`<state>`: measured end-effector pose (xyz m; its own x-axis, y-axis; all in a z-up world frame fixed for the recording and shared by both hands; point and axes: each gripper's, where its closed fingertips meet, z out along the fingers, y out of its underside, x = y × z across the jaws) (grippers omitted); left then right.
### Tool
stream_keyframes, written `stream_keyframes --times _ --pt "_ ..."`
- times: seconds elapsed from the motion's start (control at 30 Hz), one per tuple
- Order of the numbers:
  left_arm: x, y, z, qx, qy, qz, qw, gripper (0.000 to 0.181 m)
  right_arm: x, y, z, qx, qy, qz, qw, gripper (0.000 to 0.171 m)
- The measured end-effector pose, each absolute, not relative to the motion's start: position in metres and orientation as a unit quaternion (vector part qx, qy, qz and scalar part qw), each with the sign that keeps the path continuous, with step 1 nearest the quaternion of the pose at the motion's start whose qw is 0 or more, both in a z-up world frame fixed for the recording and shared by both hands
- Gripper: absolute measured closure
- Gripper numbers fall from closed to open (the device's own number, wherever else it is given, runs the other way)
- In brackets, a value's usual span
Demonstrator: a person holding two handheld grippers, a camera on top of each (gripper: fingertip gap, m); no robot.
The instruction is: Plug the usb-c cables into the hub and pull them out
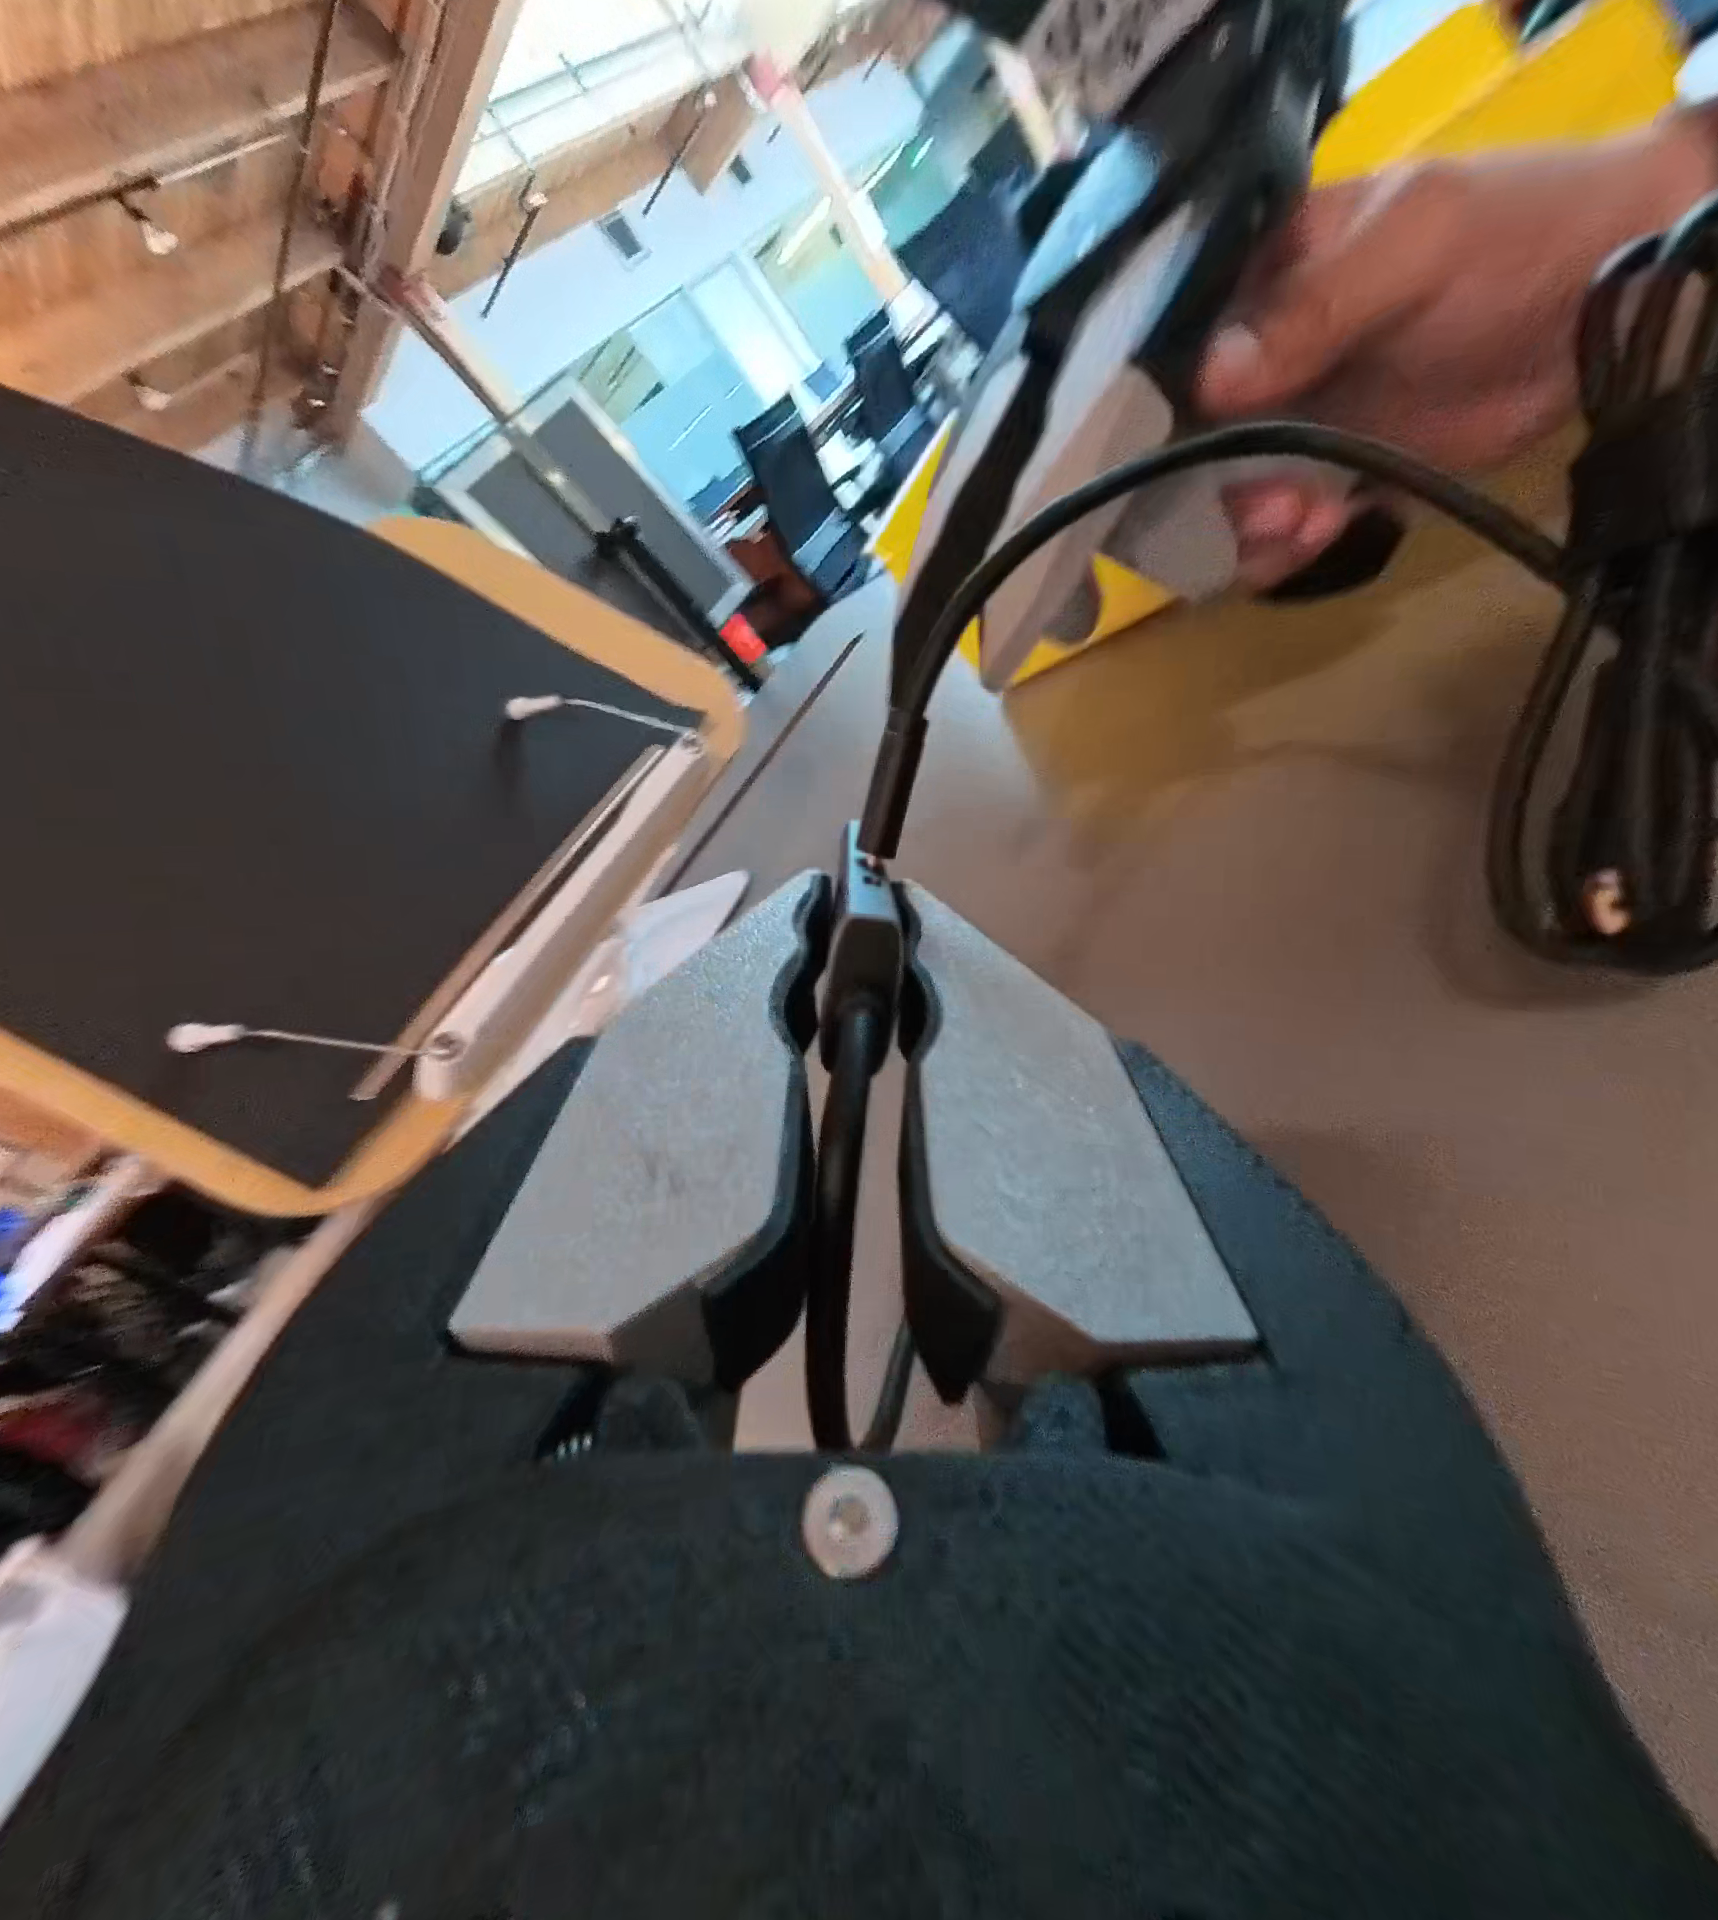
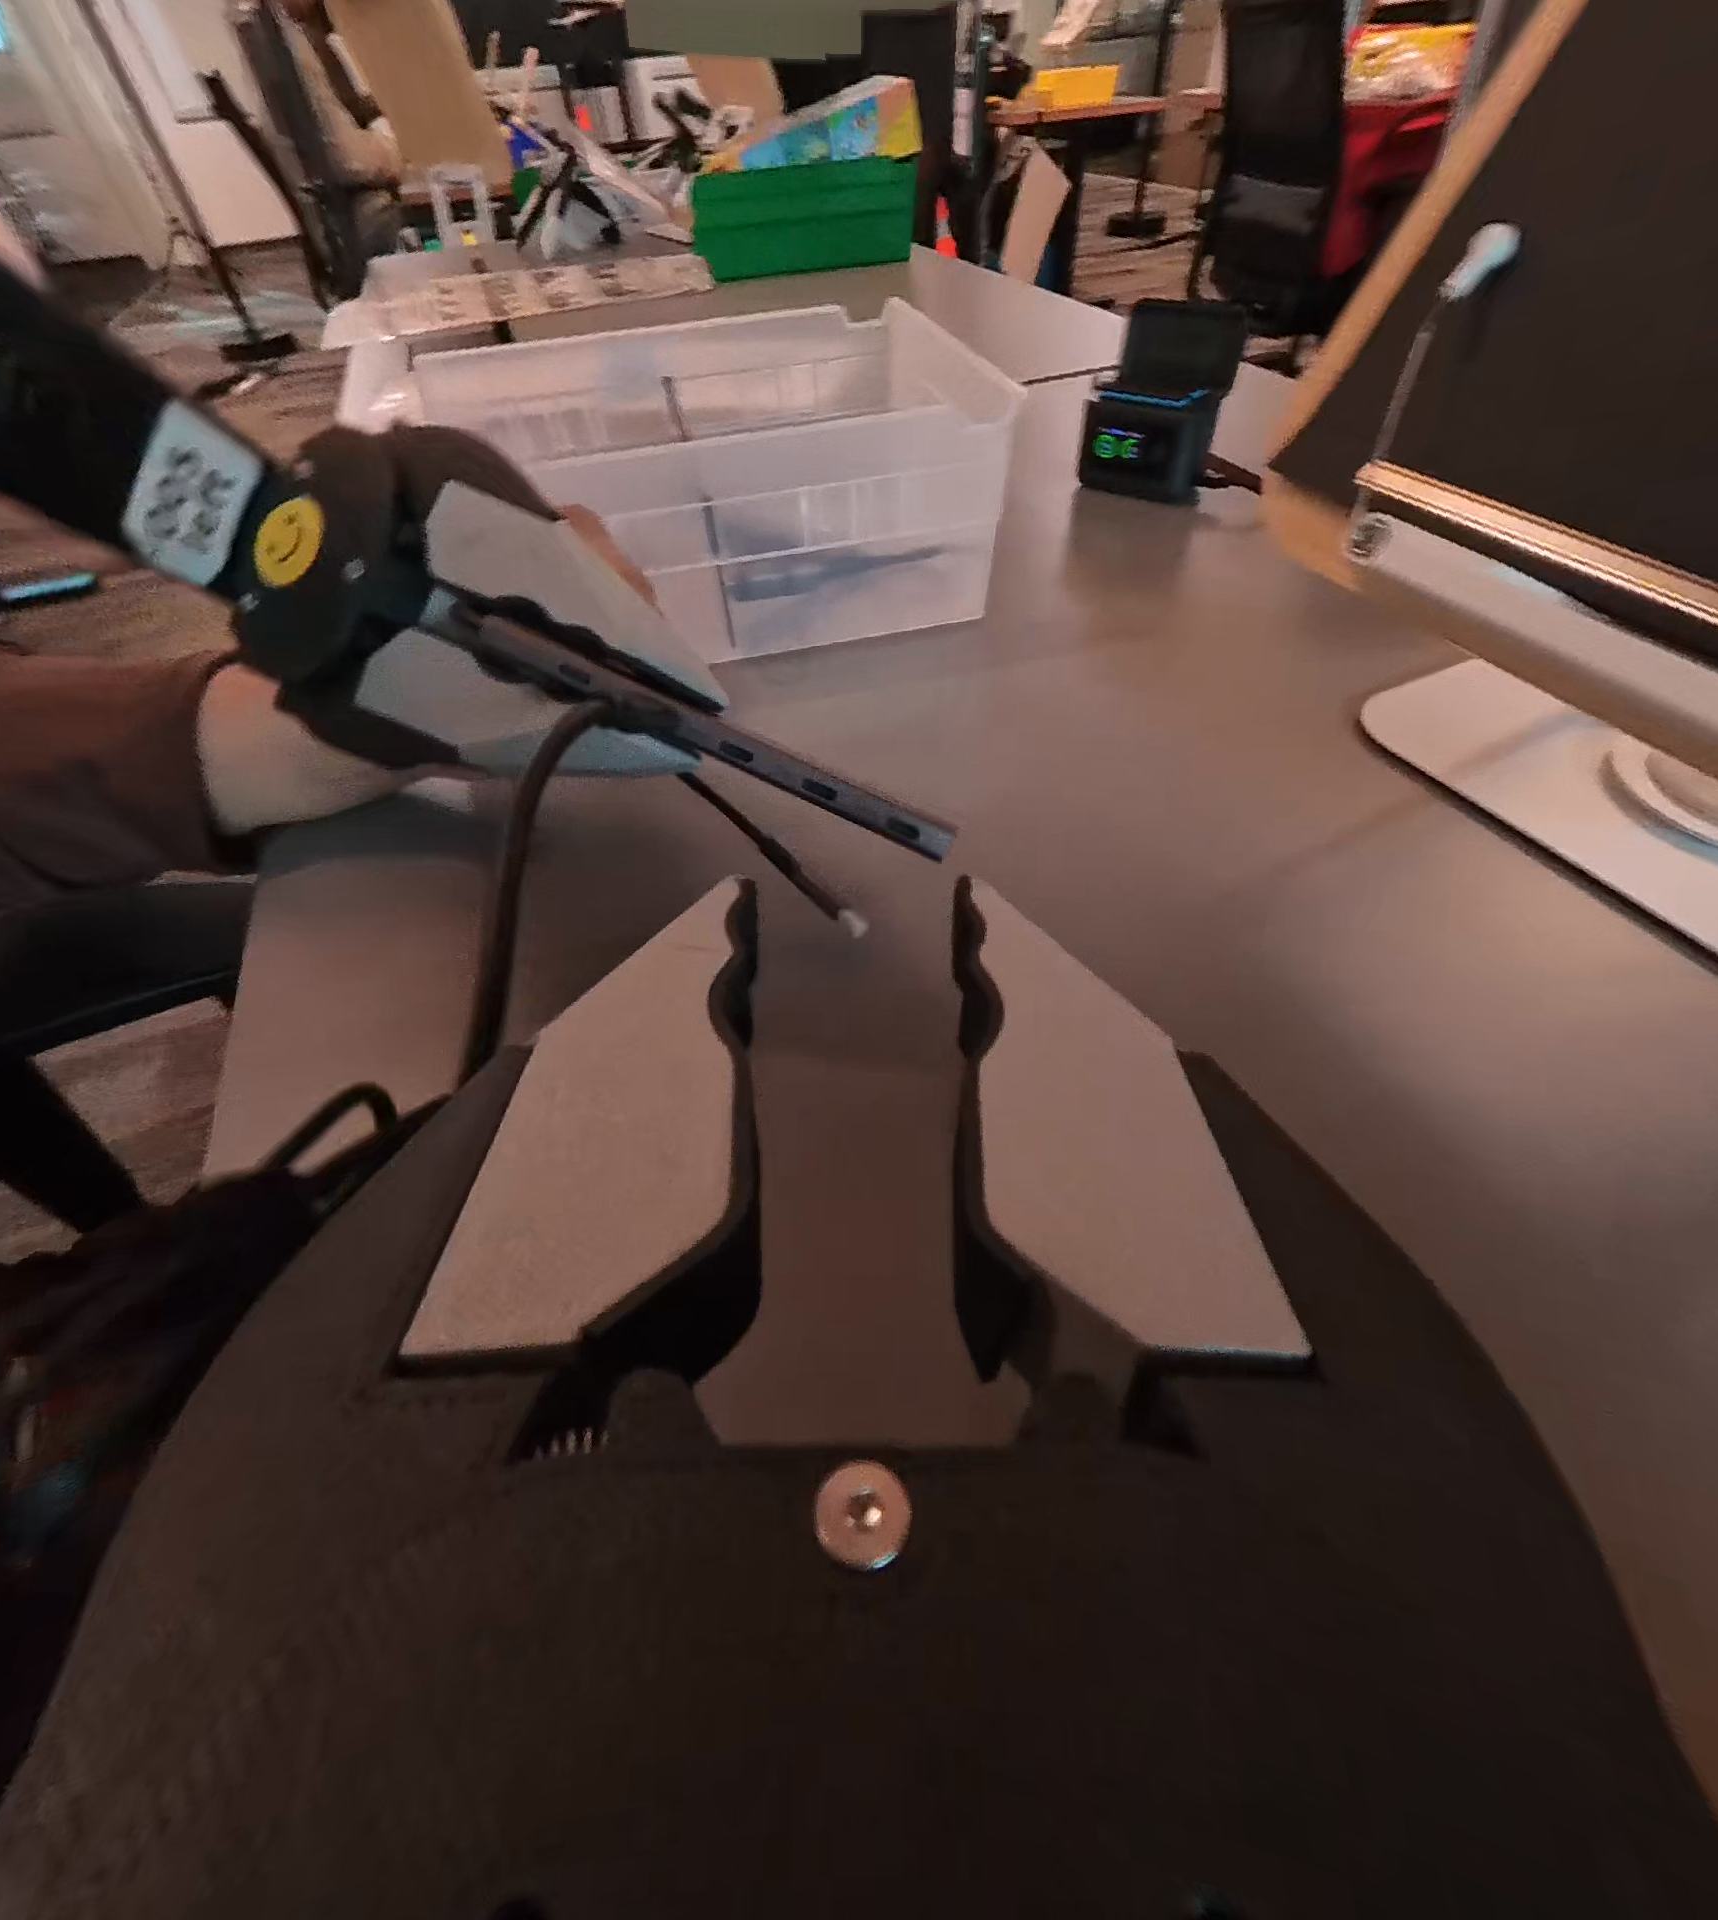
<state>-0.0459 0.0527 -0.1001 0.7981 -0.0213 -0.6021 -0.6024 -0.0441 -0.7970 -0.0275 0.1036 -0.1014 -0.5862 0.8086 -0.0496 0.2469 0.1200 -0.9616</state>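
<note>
Grey tabletop [image 2: 1198, 790] filled the middle of both views, with a busy workshop blurred behind it. In the right wrist view, a clear plastic bin [image 2: 730, 468] sat at upper centre, a small black device with a lit green display [image 2: 1141, 452] stood to its right, and a monitor on a pale stand [image 2: 1561, 727] took up the right edge. A green crate [image 2: 803, 223] showed farther back.

At the left of that view, the left gripper [image 2: 699, 727] was clamped on a slim dark hub [image 2: 813, 784], which stuck out past its tips toward the centre of the frame, tilted and held above the table. A black cable [image 2: 512, 883] dropped from the hub toward the lower left. A second thin cable with a pale tip [image 2: 850, 923] hung just below the hub; whether it was plugged in could not be told.

The right gripper [image 2: 855, 935] stood wide open at lower centre, its fingers apart and holding nothing, just below the hub's free end.

In the left wrist view, the left gripper [image 1: 860, 935] showed the hub [image 1: 865, 935] edge-on, pinched between its tips, with a cable arching from it to the upper right. A bundled coil of black cable [image 1: 1655, 810] hung at the right edge beneath a blurred hand [image 1: 1437, 301].
</note>
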Motion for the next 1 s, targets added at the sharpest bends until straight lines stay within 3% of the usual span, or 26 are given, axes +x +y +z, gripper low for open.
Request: stream_keyframes --times 0.2,0.27,0.33,0.37,0.73,0.87,1.0 --pt "-0.024 0.048 -0.095 -0.682 0.230 0.100 0.687 0.173 -0.020 0.073 -0.111 -0.291 -0.760 0.492 0.309 0.124" --pt "-0.013 0.046 -0.097 -0.686 0.237 0.043 0.687 0.173 -0.019 0.067 -0.114 -0.267 -0.771 0.469 0.338 0.129" --pt "-0.006 0.046 -0.099 -0.688 0.242 0.018 0.684 0.173 -0.014 0.060 -0.115 -0.241 -0.781 0.458 0.349 0.156" --pt "-0.004 0.045 -0.100 -0.690 0.243 0.010 0.682 0.173 -0.012 0.059 -0.115 -0.232 -0.785 0.451 0.355 0.160" --pt "0.000 0.044 -0.095 -0.691 0.207 -0.063 0.690 0.169 -0.008 0.058 -0.111 -0.237 -0.780 0.460 0.352 0.161" --pt "-0.017 0.041 -0.083 -0.678 0.153 -0.073 0.715 0.152 -0.010 0.069 -0.105 -0.251 -0.766 0.453 0.381 0.161" --pt "-0.039 0.032 -0.070 -0.660 0.117 -0.055 0.740 0.149 -0.009 0.082 -0.091 -0.272 -0.739 0.471 0.397 0.162"
